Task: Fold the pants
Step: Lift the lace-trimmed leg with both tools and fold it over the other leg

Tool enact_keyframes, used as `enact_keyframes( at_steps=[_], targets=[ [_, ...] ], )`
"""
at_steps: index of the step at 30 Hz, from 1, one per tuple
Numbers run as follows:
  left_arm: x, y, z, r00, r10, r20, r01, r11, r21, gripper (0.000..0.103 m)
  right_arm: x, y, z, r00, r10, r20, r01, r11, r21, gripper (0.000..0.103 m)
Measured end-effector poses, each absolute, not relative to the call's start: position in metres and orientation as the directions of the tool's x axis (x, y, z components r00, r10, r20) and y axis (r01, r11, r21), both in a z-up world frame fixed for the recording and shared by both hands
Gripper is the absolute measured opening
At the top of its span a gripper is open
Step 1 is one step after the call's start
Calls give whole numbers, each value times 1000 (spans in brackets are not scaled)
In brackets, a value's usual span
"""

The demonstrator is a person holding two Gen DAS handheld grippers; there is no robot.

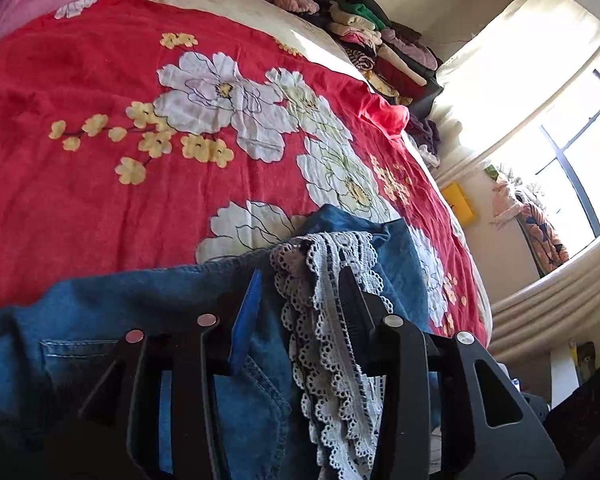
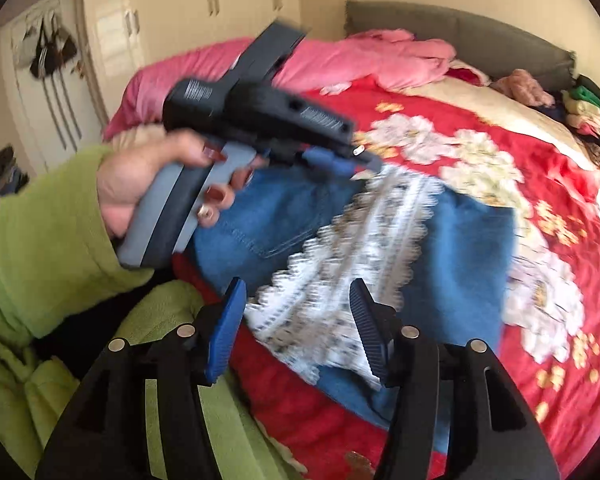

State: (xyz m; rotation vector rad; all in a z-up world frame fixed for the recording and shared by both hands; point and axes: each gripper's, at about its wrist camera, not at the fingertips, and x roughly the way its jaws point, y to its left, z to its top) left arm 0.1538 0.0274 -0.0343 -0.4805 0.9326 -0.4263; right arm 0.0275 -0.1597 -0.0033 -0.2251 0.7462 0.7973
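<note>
A pair of blue jeans with a white lace trim lies on a bed covered by a red bedspread printed with white and yellow flowers. The jeans sit at the near edge of the bed, close to the person, with the lace running in a band across the denim; a back pocket shows on the fabric in the left wrist view.

The left gripper hangs low over the jeans with its jaws apart. Denim and lace lie between and under its fingers, but the pads do not press on the cloth: it has let go. In the right wrist view the same gripper is seen from the side, blurred, held by a hand coming out of a green sleeve, its tips at the far end of the lace band.

The right gripper is also spread, one blue finger over the near edge of the bed and the other over the lace, nothing pinched between them.

At the head of the bed lies a pink blanket against a grey headboard. A pile of clothes is heaped along the far side of the bed, toward a bright window.
</note>
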Motion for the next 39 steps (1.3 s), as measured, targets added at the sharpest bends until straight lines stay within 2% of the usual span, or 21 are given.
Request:
enact_keyframes(
  at_steps=[4,7,8,9,13,15,16,17,19,22,24,27,32,33,35,39],
  targets=[
    [157,13,-40,500,-549,-670,147,816,-559,46,29,-183,-10,485,517,-705,-685,726,61,53],
    [161,-1,-44,491,-527,-694,153,836,-527,44,25,-184,-20,453,510,-731,-708,704,53,53],
    [162,-7,-44,493,-501,-711,156,855,-495,20,22,-181,-23,449,505,-737,-718,694,38,53],
    [162,-10,-41,500,-480,-721,162,869,-467,9,21,-176,-26,449,498,-742,-732,681,15,53],
    [161,-6,-32,516,-475,-713,169,873,-459,10,19,-156,-34,486,444,-753,-746,660,-93,51],
    [161,-4,-35,516,-441,-734,158,892,-424,16,21,-150,-40,477,436,-763,-754,649,-101,38],
    [161,-3,-37,513,-440,-737,154,892,-425,17,24,-147,-42,465,439,-769,-763,639,-96,23],
    [160,-2,-40,510,-445,-737,148,889,-434,18,23,-144,-43,466,434,-771,-766,633,-106,17],
    [160,-1,-42,505,-451,-736,145,885,-442,20,20,-142,-36,457,468,-756,-780,619,-89,16],
    [161,-2,-42,503,-451,-737,149,885,-440,22,18,-142,-19,405,575,-711,-800,599,30,16],
    [162,-2,-42,502,-453,-736,146,884,-444,22,19,-134,-25,388,563,-729,-798,601,39,16],
    [163,-2,-44,499,-459,-735,141,880,-454,24,16,-119,-49,347,507,-789,-810,586,20,22],
    [166,-3,-48,507,-450,-735,125,882,-454,23,17,-139,-31,325,574,-751,-801,589,104,48],
    [166,-4,-48,508,-444,-738,124,885,-448,16,18,-148,-24,346,584,-735,-788,606,111,50],
    [163,-6,-45,519,-431,-739,135,894,-427,11,25,-163,-16,397,575,-715,-751,651,106,55],
    [152,3,-25,561,-450,-695,147,880,-451,9,50,-197,-23,470,476,-743,-636,767,89,56]
  ],
)
